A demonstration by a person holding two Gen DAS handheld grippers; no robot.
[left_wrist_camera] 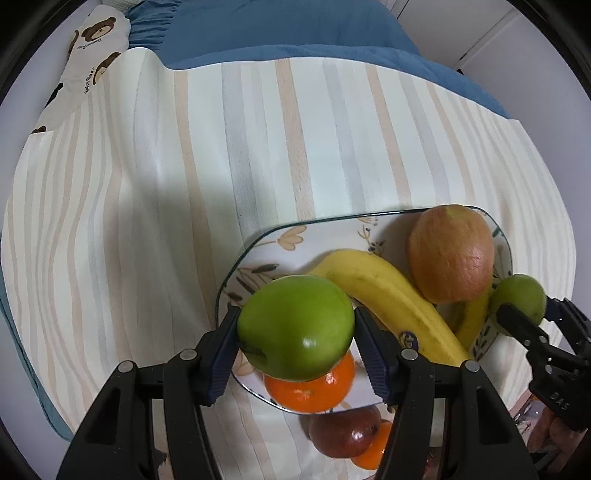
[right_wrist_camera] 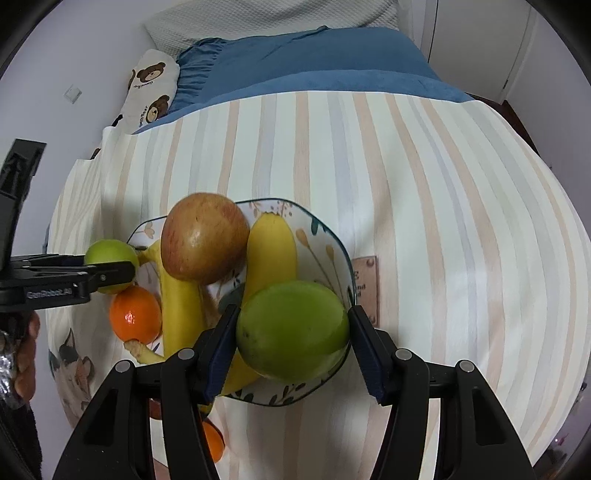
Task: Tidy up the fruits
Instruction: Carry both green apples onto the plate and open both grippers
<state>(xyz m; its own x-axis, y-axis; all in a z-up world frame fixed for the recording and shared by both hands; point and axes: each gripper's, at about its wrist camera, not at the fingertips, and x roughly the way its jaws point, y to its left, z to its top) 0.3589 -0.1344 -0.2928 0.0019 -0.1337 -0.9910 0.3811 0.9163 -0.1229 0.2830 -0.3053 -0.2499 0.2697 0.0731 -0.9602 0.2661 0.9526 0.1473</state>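
while a green apple (left_wrist_camera: 295,328) was clamped in each claw (left_wrist_camera: 295,332) over the plate (left_wrist_camera: 258,243), gentle lowering and release were judged the next need.

A striped cloth (right_wrist_camera: 406,184) in cream, peach and grey bands covers most of the bed. Beyond its far edge lies a blue blanket (right_wrist_camera: 314,62), ruffled along one side. A white pillow printed with brown teddy bears (right_wrist_camera: 147,92) sits at the bed's far left corner, beside a white textured pillow (right_wrist_camera: 258,22). A small brown label (right_wrist_camera: 365,284) is sewn onto the cloth. White walls and a white door (right_wrist_camera: 480,44) stand behind.
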